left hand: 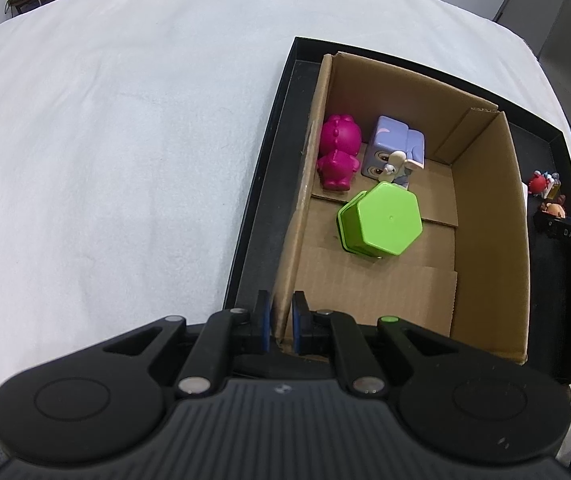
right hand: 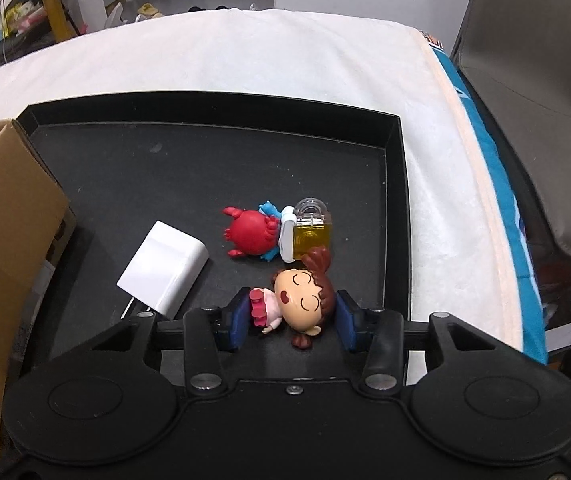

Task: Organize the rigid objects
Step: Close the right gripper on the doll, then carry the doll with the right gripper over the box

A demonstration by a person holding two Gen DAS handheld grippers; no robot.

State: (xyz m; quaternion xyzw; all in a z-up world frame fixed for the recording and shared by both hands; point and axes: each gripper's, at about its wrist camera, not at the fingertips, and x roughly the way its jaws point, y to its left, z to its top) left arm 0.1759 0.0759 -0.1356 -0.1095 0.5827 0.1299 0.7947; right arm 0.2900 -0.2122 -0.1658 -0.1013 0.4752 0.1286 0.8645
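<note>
A cardboard box point(left hand: 489, 216) stands in a black tray point(left hand: 261, 184). Inside it lie a magenta figure point(left hand: 337, 152), a purple cube toy point(left hand: 393, 146) and a green hexagonal container point(left hand: 381, 220). My left gripper point(left hand: 282, 324) is shut on the box's near left wall. In the right wrist view a girl doll with brown hair point(right hand: 297, 300) lies on the tray floor point(right hand: 189, 168) between the fingers of my right gripper point(right hand: 291, 318), which is open around her. A red crab toy point(right hand: 251, 232), a yellow perfume bottle point(right hand: 309, 232) and a white charger point(right hand: 165, 266) lie just beyond.
The tray rests on a white cloth point(left hand: 105, 140) covering the table. The box's corner point(right hand: 5, 208) stands at the left of the right wrist view. A grey chair point(right hand: 537, 100) stands past the table's right edge. The small toys also show at the right point(left hand: 545, 192) in the left wrist view.
</note>
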